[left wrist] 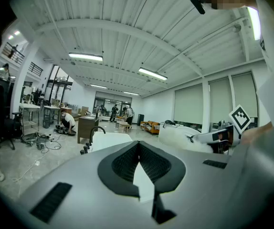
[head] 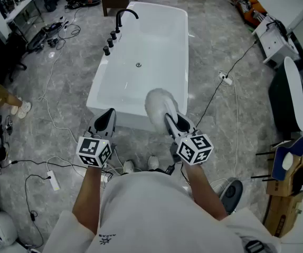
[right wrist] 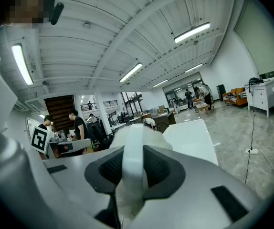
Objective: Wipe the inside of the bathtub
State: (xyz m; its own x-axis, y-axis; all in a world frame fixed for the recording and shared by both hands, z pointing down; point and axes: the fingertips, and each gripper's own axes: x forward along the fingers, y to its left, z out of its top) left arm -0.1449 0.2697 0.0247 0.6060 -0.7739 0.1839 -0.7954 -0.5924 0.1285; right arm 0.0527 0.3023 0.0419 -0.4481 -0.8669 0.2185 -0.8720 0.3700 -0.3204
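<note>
- While I stand at the near short end of the bathtub (head: 157, 46), its long axis runs straight away from me, and the black faucet (head: 124, 16) sits on its far left rim.
- My right gripper (head: 173, 124) is clamped on the white handle of a fluffy white duster (head: 158, 105). The handle runs along the jaws, and the head points forward, showing against the tub's near end.
- My left gripper (head: 105, 121) has its jaws pressed together on nothing, near the tub's near left corner.
</note>
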